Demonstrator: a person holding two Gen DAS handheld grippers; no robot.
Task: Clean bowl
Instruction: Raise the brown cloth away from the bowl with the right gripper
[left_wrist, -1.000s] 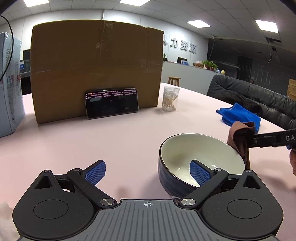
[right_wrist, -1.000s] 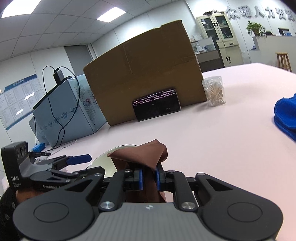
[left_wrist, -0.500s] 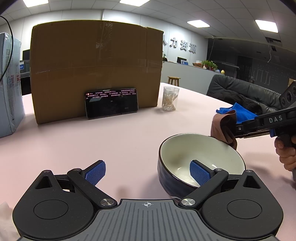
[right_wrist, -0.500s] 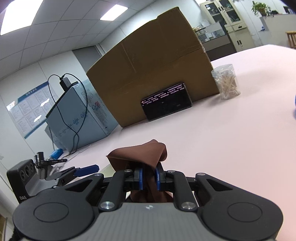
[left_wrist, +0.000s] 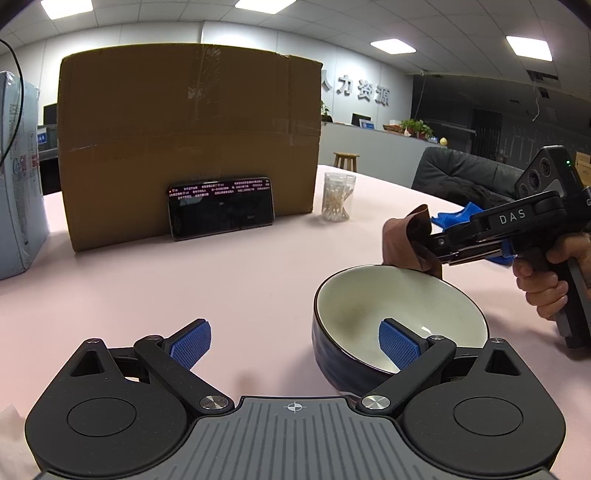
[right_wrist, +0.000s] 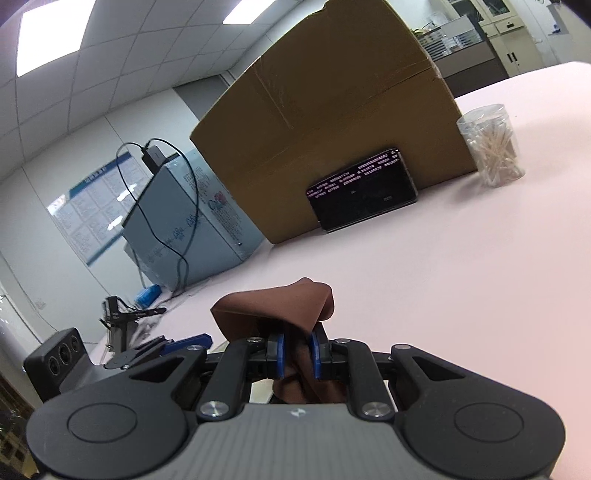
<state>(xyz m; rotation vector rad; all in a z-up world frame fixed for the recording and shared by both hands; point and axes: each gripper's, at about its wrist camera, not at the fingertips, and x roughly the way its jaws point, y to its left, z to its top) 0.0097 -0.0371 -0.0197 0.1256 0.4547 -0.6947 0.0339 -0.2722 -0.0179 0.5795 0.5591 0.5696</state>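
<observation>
The wiping has not yet begun: the right gripper (right_wrist: 295, 356), clenched on the brown cloth (right_wrist: 275, 308), hovers at the bowl's (left_wrist: 399, 310) two o'clock rim, the left gripper (left_wrist: 295, 341) straddling its near wall released, so the cloth must next drop inside.
</observation>
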